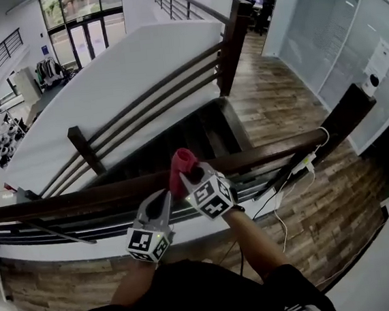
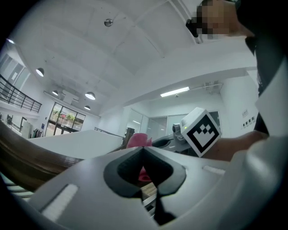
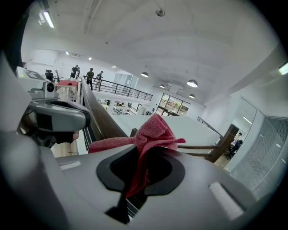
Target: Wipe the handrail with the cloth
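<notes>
A nubby red cloth (image 3: 153, 132), bunched into a peak, is pinched tight between the jaws of the right gripper (image 3: 137, 179) at the smooth, dark wooden handrail (image 1: 82, 196); the left gripper (image 2: 144, 152) alongside has its jaws together, apparently on nothing

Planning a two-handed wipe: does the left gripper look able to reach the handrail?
Probably yes: the left gripper sits right at the handrail, beside the cloth, with nothing visible between them.
</notes>
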A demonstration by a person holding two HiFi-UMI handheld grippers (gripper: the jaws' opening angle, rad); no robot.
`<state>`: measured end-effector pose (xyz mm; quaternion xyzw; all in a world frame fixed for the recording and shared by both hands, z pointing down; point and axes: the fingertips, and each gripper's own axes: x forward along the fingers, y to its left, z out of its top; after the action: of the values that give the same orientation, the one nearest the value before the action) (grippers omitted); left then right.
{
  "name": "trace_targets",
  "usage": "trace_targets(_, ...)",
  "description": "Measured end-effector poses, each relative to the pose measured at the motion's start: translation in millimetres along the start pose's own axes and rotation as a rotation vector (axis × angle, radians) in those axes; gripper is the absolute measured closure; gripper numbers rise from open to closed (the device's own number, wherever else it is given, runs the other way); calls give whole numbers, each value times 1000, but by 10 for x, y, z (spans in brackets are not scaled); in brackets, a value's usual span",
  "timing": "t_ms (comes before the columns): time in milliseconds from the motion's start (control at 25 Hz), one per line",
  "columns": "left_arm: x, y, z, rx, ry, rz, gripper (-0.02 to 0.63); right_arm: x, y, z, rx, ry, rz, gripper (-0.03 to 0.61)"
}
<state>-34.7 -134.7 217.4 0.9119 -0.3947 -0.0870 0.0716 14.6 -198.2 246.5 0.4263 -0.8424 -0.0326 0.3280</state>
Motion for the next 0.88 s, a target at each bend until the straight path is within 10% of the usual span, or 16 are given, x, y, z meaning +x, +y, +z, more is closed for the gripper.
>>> trace_targets(400, 151, -160, -31, -17, 10, 27, 614, -150, -275, -170, 16, 4, -6, 532)
trace_targets(880, 592, -480, 156, -47, -13, -195, 614, -373, -719, -490, 96, 89, -143, 532)
